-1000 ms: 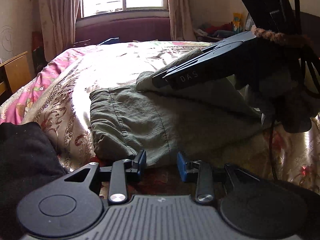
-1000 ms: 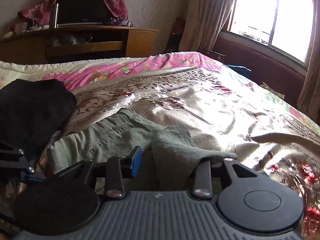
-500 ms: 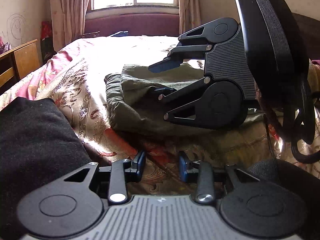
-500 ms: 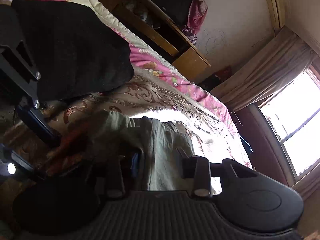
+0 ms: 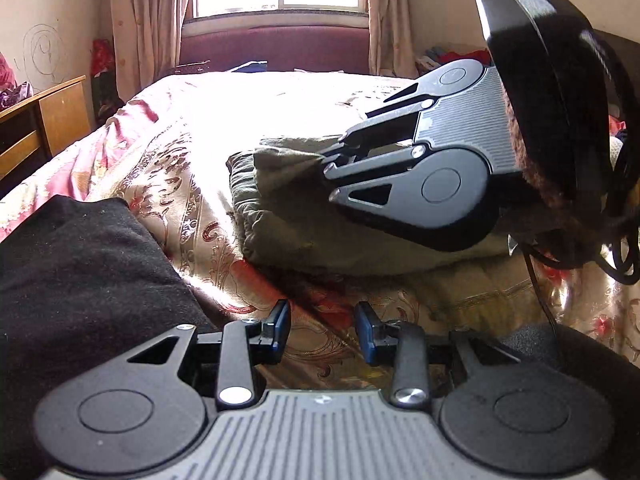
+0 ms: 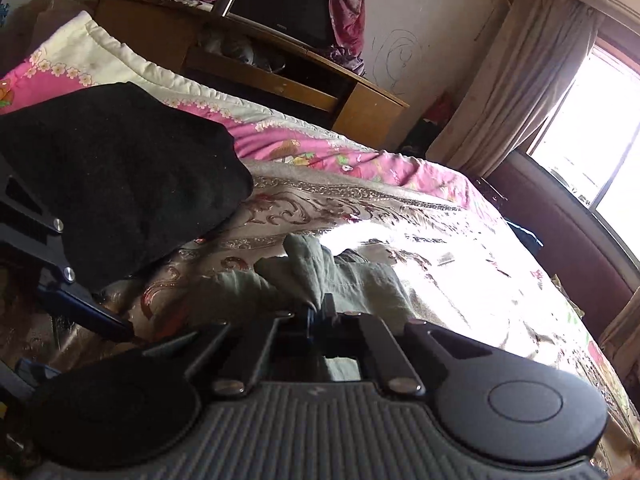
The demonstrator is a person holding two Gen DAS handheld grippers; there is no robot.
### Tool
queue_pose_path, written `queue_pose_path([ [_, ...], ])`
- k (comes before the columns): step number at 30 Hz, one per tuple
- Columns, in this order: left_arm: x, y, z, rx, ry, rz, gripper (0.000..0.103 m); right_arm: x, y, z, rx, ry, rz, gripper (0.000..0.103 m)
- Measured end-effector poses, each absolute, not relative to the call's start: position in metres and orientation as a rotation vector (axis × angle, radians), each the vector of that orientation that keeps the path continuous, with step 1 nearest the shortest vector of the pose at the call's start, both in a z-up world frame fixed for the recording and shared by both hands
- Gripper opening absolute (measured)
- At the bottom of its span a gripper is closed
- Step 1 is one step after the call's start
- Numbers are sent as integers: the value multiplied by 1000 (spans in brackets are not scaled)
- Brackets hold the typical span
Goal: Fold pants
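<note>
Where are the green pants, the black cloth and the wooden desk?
green pants (image 5: 280, 216), left wrist view, folded bundle's near side
black cloth (image 5: 80, 280), left wrist view, its top
wooden desk (image 6: 360, 108), right wrist view, end panel

Matt olive cloth pants (image 5: 288, 216), glossy brocade bedspread (image 5: 192, 184), fuzzy black cloth (image 5: 80, 272), wooden cabinet (image 6: 360, 108)

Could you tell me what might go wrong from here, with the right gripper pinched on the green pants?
1. The right gripper has just closed on a small bunch of the green pants; such a thin pinch may slip, or lift one layer only and undo the fold.
2. The left gripper hangs open over the bedspread, holding nothing, so the pants may drag when pulled.
3. The black garment lies close beside them and could get caught.
</note>
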State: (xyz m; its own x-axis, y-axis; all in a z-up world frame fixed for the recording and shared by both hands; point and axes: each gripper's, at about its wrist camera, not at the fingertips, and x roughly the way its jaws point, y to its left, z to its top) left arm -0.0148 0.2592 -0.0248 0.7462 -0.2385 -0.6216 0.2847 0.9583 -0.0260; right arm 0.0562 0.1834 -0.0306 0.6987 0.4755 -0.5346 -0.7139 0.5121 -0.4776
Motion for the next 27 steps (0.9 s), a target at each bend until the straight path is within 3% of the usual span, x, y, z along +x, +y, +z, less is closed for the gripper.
queue_pose_path([
  [5, -17, 258, -20, 101, 688, -293, 48, 45, 177, -37, -740, 419, 814, 9],
  [8, -19, 258, -14, 120, 698, -293, 48, 45, 161, -20, -634, 421, 821, 25],
  [10, -20, 260, -5, 122, 688, -286, 48, 46, 144, -2, -554, 417, 801, 26],
  [14, -12, 258, 26, 127, 599, -289, 49, 60, 90, 23, -424, 441, 706, 37],
  [21, 53, 210, 35, 102, 447, -398, 55, 123, -30, -2, -268, 640, 327, 38],
  [27, 107, 185, -24, 165, 687, -369, 55, 149, -129, -36, -99, 821, 89, 38],
])
